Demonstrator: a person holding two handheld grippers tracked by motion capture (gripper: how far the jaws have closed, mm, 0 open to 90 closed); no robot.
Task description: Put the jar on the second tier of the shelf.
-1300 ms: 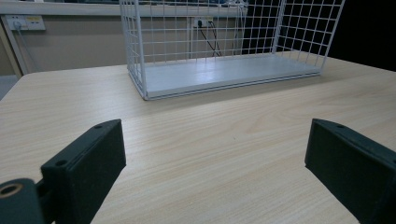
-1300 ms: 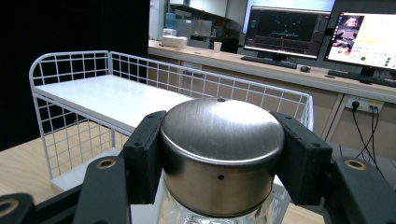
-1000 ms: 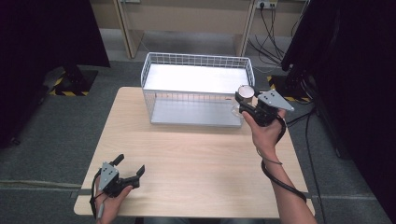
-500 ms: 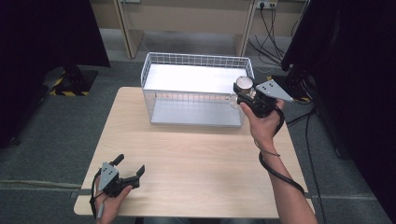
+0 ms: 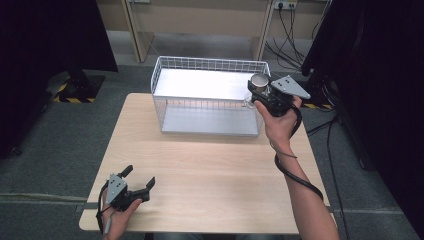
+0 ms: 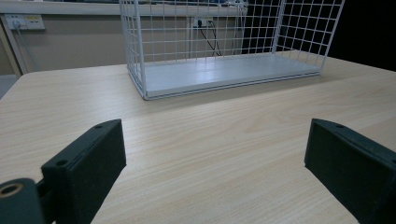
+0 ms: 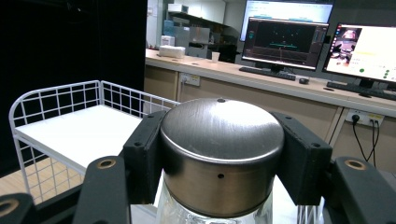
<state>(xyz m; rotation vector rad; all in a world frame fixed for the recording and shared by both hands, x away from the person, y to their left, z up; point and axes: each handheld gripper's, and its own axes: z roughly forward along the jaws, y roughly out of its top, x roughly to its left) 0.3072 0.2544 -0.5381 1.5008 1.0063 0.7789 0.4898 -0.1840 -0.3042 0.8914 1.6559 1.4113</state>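
Note:
A clear glass jar with a brushed metal lid (image 7: 219, 154) sits between the jaws of my right gripper (image 7: 224, 154), which is shut on the lid. From above, the right gripper (image 5: 261, 89) holds the jar (image 5: 258, 82) in the air over the right end of the white wire basket (image 5: 165, 70). My left gripper (image 5: 136, 181) rests near the table's front left corner, open, with nothing between its pads (image 6: 88, 158). The left gripper view looks across bare wood at the basket (image 6: 140, 51).
The light wooden table (image 5: 200, 160) carries the basket along its far edge. Beyond it stand a low wall with sockets and cables (image 5: 287, 15). A desk with monitors (image 7: 285, 42) lies in the background of the right gripper view.
My right gripper has lifted the jar and carried it leftward and away, from beside the basket's right end to above its rim. The left gripper has stayed put.

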